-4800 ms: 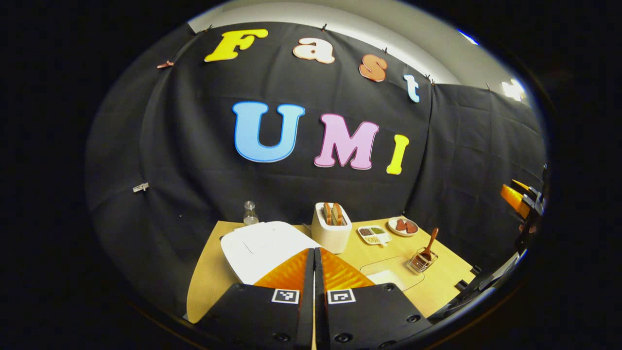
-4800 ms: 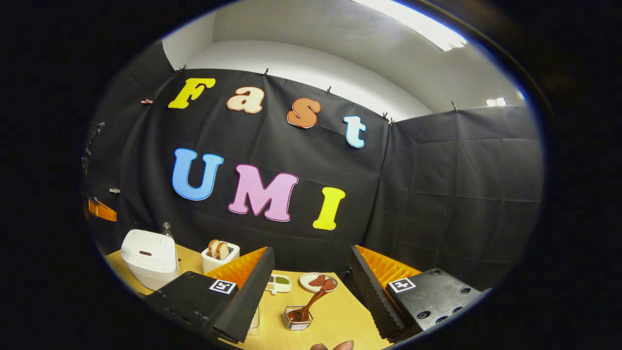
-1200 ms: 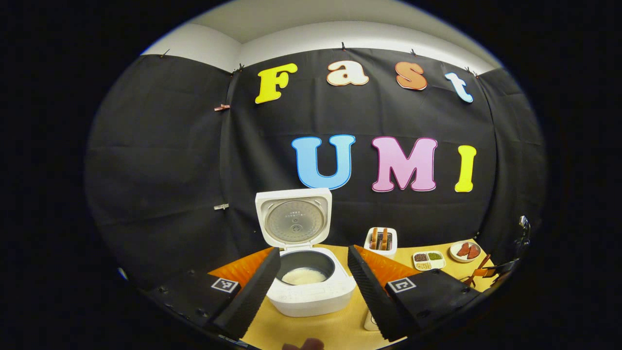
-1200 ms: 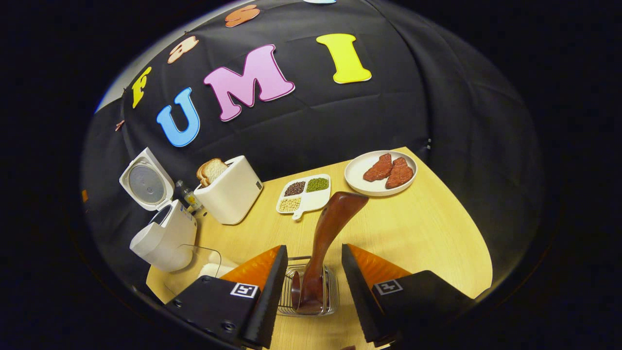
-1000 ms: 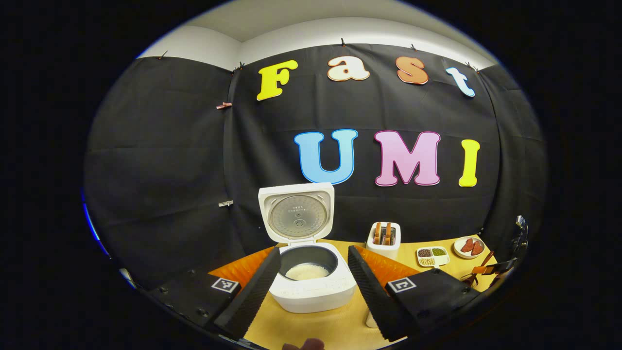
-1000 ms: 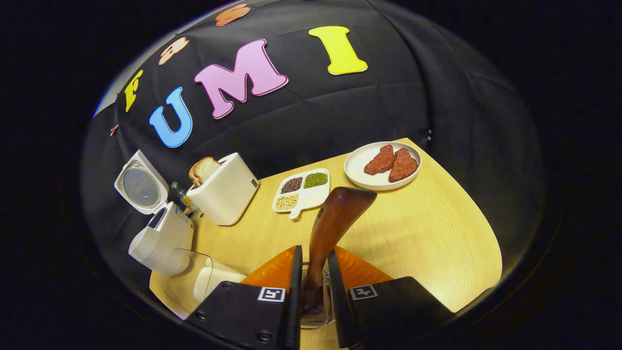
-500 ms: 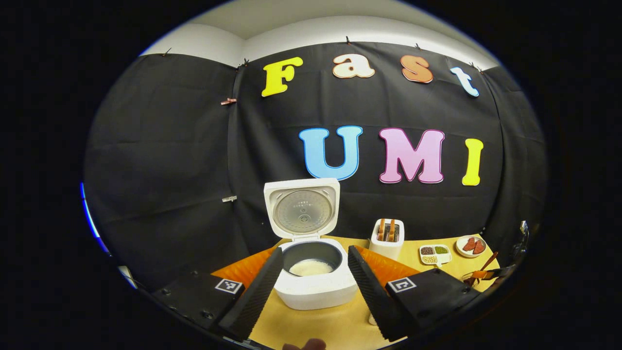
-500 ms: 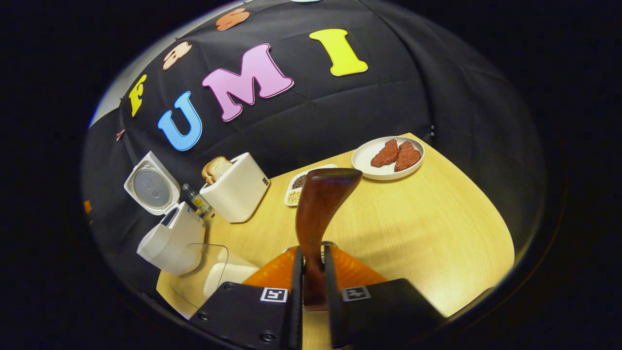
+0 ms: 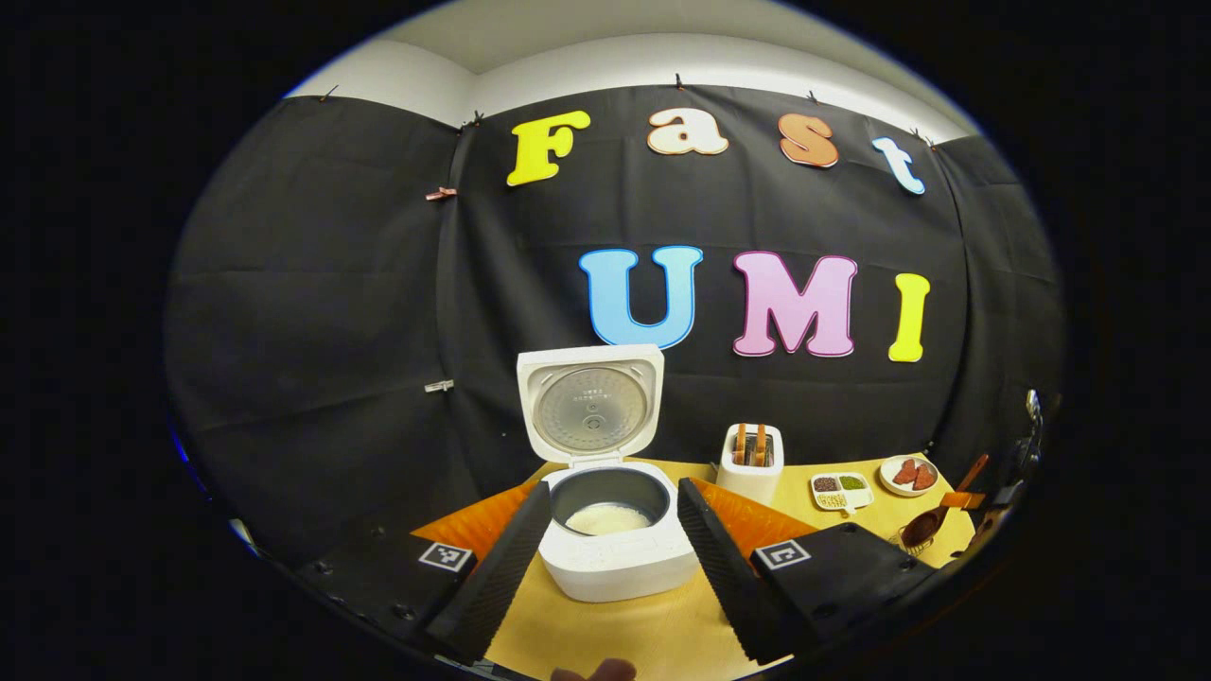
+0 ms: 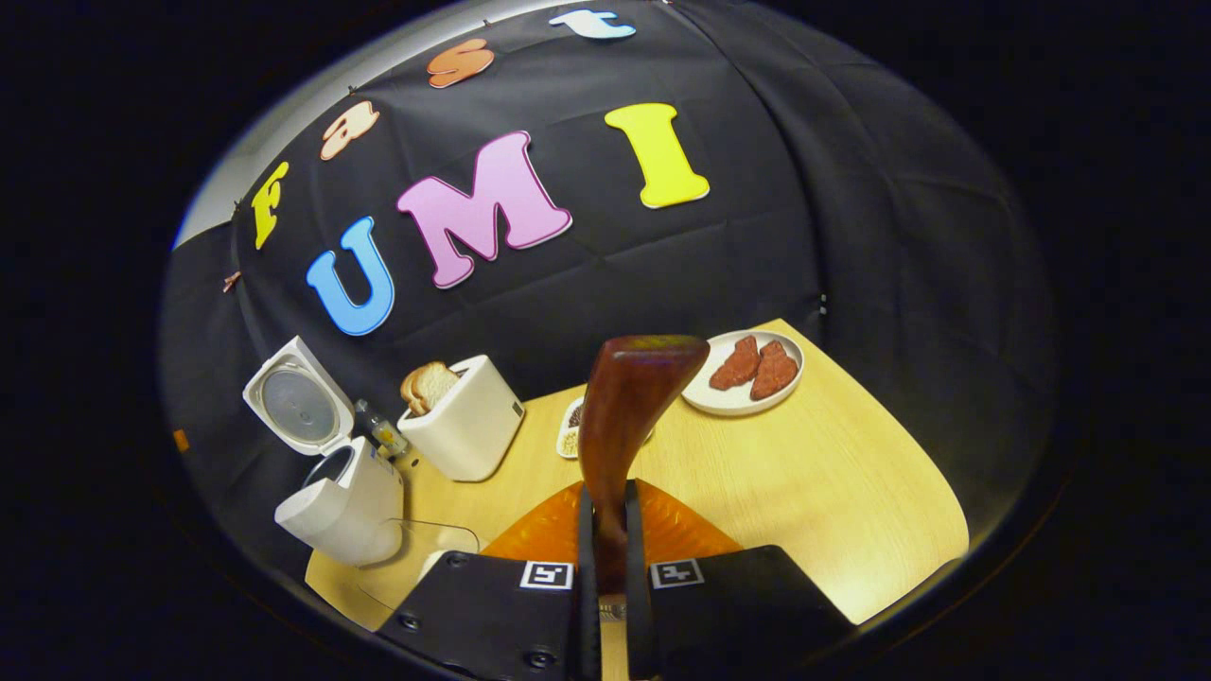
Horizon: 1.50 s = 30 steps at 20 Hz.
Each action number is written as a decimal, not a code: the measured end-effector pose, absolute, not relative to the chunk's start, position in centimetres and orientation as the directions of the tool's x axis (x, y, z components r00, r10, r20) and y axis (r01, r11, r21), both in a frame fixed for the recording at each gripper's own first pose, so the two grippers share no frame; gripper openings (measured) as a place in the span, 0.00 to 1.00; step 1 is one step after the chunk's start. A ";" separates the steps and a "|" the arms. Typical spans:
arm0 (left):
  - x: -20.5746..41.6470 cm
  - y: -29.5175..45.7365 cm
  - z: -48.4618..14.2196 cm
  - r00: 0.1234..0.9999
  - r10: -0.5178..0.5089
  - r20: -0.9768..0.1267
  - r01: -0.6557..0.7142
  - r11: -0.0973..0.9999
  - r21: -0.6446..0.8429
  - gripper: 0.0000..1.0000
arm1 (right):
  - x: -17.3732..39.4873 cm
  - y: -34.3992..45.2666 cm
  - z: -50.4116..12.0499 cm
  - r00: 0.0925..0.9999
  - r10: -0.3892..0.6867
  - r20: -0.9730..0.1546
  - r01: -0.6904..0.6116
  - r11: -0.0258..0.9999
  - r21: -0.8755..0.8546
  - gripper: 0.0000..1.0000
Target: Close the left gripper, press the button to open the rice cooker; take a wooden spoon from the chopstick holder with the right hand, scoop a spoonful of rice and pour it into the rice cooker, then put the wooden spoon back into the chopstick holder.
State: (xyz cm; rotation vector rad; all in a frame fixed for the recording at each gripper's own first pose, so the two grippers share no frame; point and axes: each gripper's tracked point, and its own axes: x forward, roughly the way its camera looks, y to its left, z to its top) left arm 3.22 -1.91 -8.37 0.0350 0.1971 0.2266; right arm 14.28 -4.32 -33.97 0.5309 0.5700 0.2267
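Observation:
The white rice cooker [image 9: 620, 558] stands with its lid [image 9: 588, 402] up, and white rice lies in the pot. My left gripper [image 9: 610, 492] is open just in front of it, one finger on each side, touching nothing. My right gripper [image 10: 605, 506] is shut on the handle of the brown wooden spoon [image 10: 629, 407], which sticks up and away from me. In the left gripper view the wooden spoon [image 9: 932, 515] hangs tilted above the table at the far right, bowl end down. In the right gripper view the rice cooker [image 10: 345, 506] sits far left. The chopstick holder is hidden.
A white toaster [image 10: 464, 421] with bread, a small bottle [image 10: 383, 430], a divided dish [image 10: 570, 430] of beans and a plate [image 10: 728, 397] with red meat stand along the back of the table. A clear container [image 10: 416, 553] lies near the cooker. A hand's fingertip [image 9: 591, 672] shows at the bottom.
The cooker lid went from shut to open and my left gripper opened. My right gripper shut on the spoon handle and lifted the spoon up from the holder.

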 end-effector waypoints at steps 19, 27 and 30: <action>19.2 -5.7 -13.6 0.988 0.070 -0.139 -0.063 0.997 0.049 0.93 | 10.7 15.0 -28.7 0.724 0.593 -0.354 -0.348 0.756 0.555 0.15; 18.3 -3.1 -16.6 0.967 0.151 -0.205 -0.159 0.987 -0.025 0.94 | 9.8 17.3 -31.4 0.687 0.603 -0.404 -0.381 0.773 0.507 0.15; 17.0 -1.6 -15.9 0.968 0.151 -0.200 -0.152 0.988 0.010 0.95 | 9.6 17.9 -31.8 0.684 0.598 -0.419 -0.381 0.781 0.494 0.15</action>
